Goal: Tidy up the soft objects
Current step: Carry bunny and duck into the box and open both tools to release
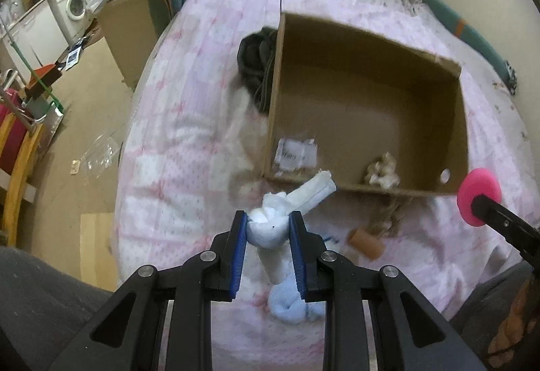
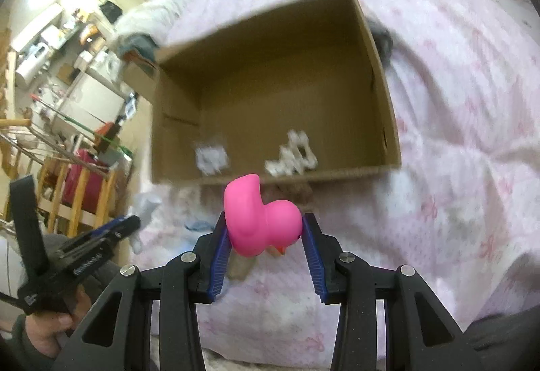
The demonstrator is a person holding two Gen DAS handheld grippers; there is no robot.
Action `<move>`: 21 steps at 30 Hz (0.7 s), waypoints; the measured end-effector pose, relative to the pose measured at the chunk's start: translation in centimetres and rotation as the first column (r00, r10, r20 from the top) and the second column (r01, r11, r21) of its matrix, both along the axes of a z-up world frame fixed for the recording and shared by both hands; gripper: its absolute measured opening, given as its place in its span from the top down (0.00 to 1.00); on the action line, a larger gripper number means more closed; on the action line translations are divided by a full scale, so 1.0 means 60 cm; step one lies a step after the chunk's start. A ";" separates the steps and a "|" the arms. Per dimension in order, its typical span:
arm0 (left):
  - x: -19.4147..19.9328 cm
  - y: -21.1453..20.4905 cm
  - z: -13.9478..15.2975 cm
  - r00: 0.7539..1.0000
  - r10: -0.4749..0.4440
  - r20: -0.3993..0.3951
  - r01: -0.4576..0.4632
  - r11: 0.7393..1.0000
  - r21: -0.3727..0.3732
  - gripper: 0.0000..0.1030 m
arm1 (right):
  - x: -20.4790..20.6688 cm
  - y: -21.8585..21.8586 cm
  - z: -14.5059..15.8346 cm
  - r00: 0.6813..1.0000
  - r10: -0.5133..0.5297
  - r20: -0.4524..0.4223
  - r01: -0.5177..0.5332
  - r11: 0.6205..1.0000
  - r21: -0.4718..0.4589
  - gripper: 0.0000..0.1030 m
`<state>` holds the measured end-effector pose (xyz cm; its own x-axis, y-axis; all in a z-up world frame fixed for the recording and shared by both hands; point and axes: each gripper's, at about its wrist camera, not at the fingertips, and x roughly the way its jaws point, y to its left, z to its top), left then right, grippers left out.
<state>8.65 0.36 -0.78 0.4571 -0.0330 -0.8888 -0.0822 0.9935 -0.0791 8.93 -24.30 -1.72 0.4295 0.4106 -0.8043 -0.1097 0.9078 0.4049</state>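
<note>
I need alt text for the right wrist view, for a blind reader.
The right claw grips a pink rubber duck above a pink quilt. Just beyond stands an open cardboard box with a white knotted rope toy inside.

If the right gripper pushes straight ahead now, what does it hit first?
Probably the near wall of the cardboard box, just beyond the pink rubber duck held by the right gripper; depth is unclear.

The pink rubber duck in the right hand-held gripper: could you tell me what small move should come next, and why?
Probably carry the pink rubber duck forward over the near rim of the cardboard box. The right hand-held gripper clamps it just short of that rim, and the box is open with bare floor beside a pale toy.
</note>
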 end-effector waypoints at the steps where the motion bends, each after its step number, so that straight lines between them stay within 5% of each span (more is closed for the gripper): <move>1: 0.006 0.001 0.009 1.000 0.006 0.009 -0.006 1.000 -0.012 0.78 | 0.001 0.001 0.015 1.000 0.006 0.026 -0.006 1.000 -0.002 0.58; 11: 0.081 -0.016 0.063 0.995 0.020 0.102 -0.021 1.000 0.004 0.78 | 0.043 -0.004 0.089 0.982 0.042 0.186 -0.057 0.995 0.079 0.58; 21: 0.144 -0.059 -0.001 0.988 -0.113 0.102 0.113 0.994 0.004 0.78 | 0.103 -0.022 0.030 0.989 -0.008 0.150 0.000 0.999 0.050 0.58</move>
